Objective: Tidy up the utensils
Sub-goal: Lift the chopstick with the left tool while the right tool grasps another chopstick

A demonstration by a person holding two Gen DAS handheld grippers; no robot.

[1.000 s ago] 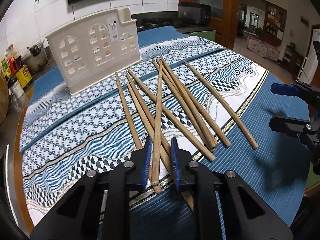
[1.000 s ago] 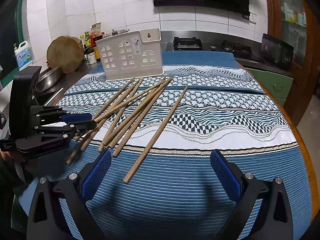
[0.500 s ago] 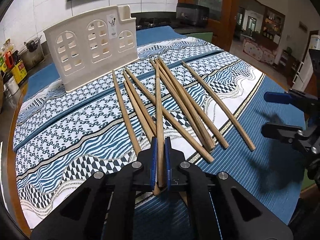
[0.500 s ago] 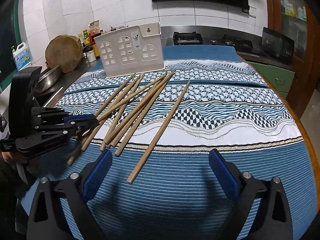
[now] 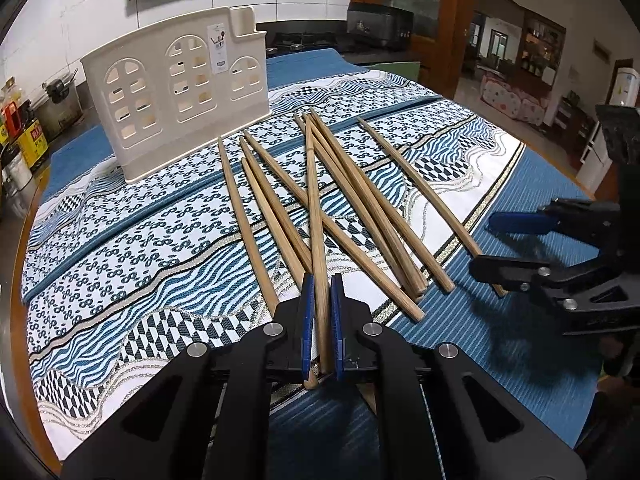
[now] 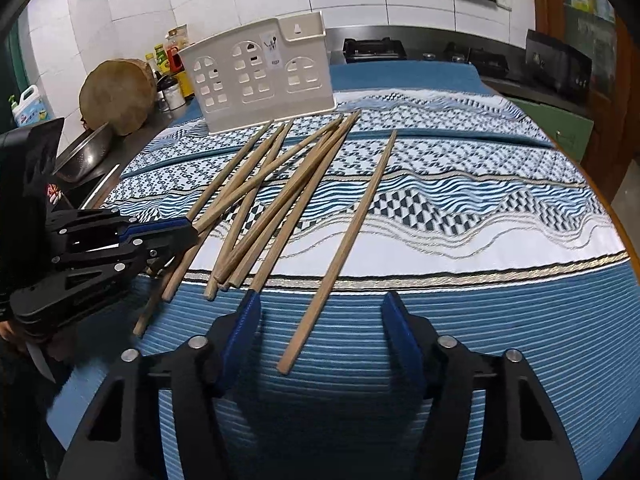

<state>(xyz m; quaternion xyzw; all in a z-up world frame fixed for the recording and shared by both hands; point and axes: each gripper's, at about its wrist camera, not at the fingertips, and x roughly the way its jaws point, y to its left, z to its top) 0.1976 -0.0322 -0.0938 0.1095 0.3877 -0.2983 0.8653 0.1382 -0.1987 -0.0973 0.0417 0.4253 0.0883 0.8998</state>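
Note:
Several wooden chopsticks (image 5: pixel 360 200) lie fanned on a patterned blue and white cloth (image 5: pixel 140 232). My left gripper (image 5: pixel 321 284) is shut on one chopstick (image 5: pixel 314 208) near its thick end; its tip points toward the cream utensil holder (image 5: pixel 176 96). In the right wrist view my right gripper (image 6: pixel 322 310) is open, its jaws on either side of the thick end of a lone chopstick (image 6: pixel 348 236). The left gripper (image 6: pixel 176 232) shows at the left there, and the holder (image 6: pixel 260 76) stands at the back.
A round wooden block (image 6: pixel 118 98), bottles (image 6: pixel 168 56) and a metal bowl (image 6: pixel 86 152) sit on the counter to the left. A stove (image 6: pixel 374 50) and a dark appliance (image 6: pixel 558 66) stand behind. The table edge (image 6: pixel 624 232) curves on the right.
My left gripper closed on the chopstick and lifted its thick end slightly. My right gripper moved forward and left, so its jaws now stand on either side of the lone chopstick's end.

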